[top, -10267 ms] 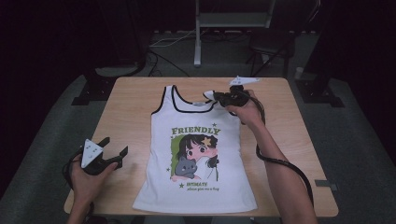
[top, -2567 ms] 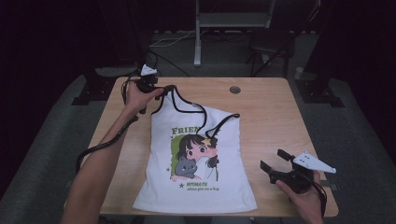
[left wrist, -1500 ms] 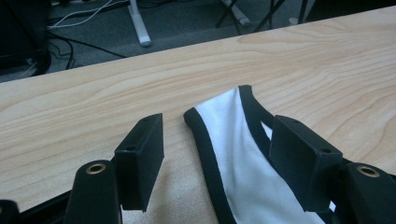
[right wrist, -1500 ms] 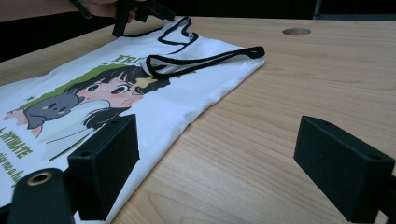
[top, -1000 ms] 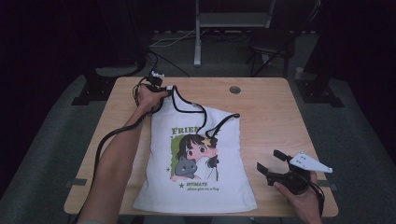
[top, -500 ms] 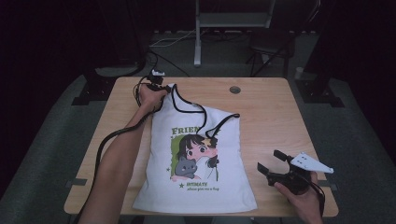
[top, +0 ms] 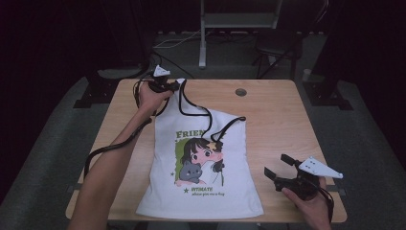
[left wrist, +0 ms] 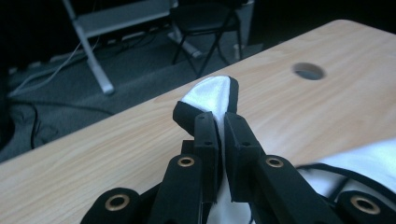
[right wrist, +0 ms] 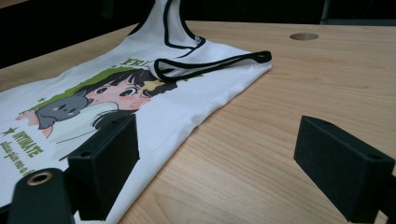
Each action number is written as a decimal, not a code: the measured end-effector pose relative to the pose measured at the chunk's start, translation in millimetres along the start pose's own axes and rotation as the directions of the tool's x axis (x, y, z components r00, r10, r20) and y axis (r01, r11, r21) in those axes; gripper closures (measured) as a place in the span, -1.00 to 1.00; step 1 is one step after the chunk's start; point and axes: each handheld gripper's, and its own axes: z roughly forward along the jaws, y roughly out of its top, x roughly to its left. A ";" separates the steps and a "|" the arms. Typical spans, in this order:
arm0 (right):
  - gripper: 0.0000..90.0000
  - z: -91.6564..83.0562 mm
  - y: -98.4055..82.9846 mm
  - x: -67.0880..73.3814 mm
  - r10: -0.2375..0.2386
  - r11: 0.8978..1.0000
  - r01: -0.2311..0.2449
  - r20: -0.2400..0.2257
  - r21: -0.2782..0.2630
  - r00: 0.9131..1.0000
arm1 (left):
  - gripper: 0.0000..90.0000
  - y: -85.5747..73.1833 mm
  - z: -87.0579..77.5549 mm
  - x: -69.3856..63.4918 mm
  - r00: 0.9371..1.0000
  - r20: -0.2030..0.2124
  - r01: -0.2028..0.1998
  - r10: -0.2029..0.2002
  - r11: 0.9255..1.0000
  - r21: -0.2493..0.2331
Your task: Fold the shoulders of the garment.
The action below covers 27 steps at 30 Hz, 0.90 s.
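Strap first: my left gripper (top: 165, 85) sits at the far-left corner of the table (top: 282, 115), its jaws pinched together on the left shoulder strap (left wrist: 212, 95) of the tank top (top: 203, 187). In the left gripper view a loop of white cloth with black edging pokes up past the closed jaws, so I judge the grip to be secure. From that gripper the garment runs back toward me and slightly rightward, its long axis going from the far edge to the near edge of the table, hem nearest my body.

Moving right, the tank top lies mostly flat, print side up: white fabric, black trim, a cartoon girl with a grey cat, green lettering above. Its other strap (top: 229, 125) is already folded inward over the chest, lying across the top of the print.

Farther right, my right gripper (top: 283, 168) rests on bare wood near the front right corner, jaws spread wide, holding nothing. In the right gripper view the garment's right side edge lies ahead and to the left of those jaws, near but not touching. I reckon the held strap folds toward me next, and the left hand is the one placed for it.
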 end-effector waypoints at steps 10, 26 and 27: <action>-0.70 -0.3 -0.1 1.1 -0.005 1.000 0.005 -0.002 -0.002 1.000 | 0.88 -16.3 -50.4 -38.7 0.989 0.077 -0.125 0.130 0.990 -0.065; -0.70 -0.4 -0.2 2.4 -0.017 1.000 0.017 -0.004 0.001 1.000 | 0.86 -59.5 -67.2 -80.9 0.913 0.095 -0.399 0.397 0.917 0.005; -0.70 -0.4 -0.2 2.4 -0.017 1.000 0.017 -0.004 0.001 1.000 | 0.85 -59.5 -67.2 -80.9 0.913 0.095 -0.399 0.397 0.917 0.005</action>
